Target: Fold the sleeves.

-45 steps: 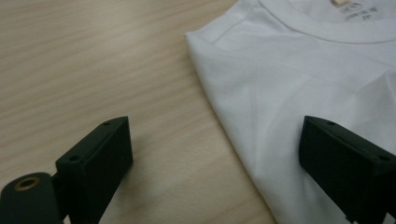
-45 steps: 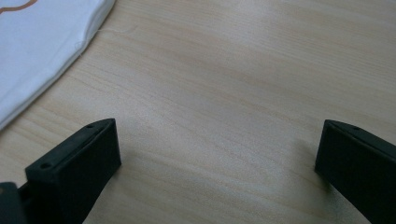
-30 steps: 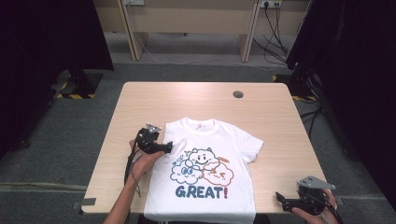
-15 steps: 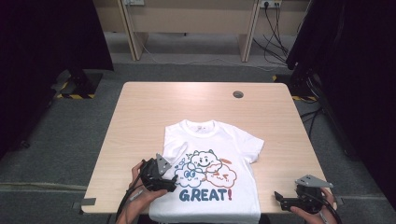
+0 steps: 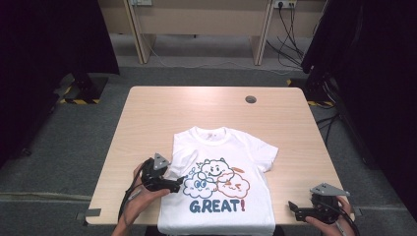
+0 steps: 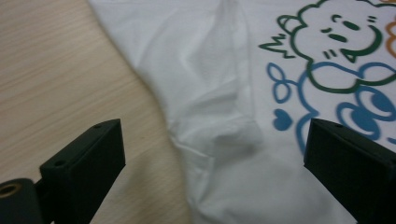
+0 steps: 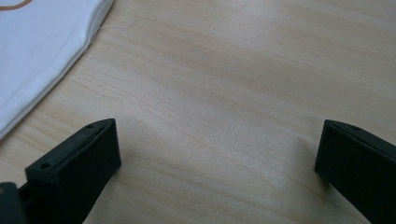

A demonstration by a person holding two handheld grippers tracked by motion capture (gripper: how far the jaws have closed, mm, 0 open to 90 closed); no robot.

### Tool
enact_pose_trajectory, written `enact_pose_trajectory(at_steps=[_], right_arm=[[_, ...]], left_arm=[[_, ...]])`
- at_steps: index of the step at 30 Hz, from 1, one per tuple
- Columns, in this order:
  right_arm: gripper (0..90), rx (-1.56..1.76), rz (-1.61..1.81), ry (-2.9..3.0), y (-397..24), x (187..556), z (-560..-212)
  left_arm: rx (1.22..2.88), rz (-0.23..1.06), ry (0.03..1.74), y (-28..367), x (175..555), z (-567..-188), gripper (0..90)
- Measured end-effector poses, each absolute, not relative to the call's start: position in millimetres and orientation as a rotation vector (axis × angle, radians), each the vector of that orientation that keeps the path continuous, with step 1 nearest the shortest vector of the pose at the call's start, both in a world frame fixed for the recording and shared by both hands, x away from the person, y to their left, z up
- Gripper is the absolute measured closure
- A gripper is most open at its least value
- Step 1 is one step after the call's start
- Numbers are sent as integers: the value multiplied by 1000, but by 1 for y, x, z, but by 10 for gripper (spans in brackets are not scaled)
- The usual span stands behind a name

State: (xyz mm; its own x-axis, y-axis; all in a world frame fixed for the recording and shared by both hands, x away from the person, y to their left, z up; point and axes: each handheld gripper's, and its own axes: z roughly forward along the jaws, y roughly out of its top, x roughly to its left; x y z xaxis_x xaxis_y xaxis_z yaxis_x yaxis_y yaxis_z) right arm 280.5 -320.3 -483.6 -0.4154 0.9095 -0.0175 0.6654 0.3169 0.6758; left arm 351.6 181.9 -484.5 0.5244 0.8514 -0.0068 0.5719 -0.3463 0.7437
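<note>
On the light wooden desk (image 5: 162, 113) lies a white cotton T-shirt (image 5: 223, 147) with cartoon clouds and the word GREAT! printed on it, spread flat with the front up and the collar pointing away from the person, its hem right at the near edge. Left gripper (image 5: 183, 180) sits at the shirt's left side, about level with the blue cloud, tips just over the fabric edge. Its fingers (image 6: 88, 158) have just been opening and now stand wide apart, with a rumpled fold of the shirt's side lying between them but nothing pinched. From the left gripper view you can see the cloth bunched up there, desk wood on one side and the print on the other.

Right gripper (image 5: 295, 210) is down at the near right corner of the desk, well clear of the shirt, fingers (image 7: 79, 163) spread wide over bare wood, holding nothing.
</note>
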Motion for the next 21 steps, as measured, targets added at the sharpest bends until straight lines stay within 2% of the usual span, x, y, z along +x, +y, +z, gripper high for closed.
enact_pose_trajectory(at_steps=[21], right_arm=[[26,1399,864,2229,-314,309,-480]], left_arm=[[2070,488,1150,191,336,-496,0]])
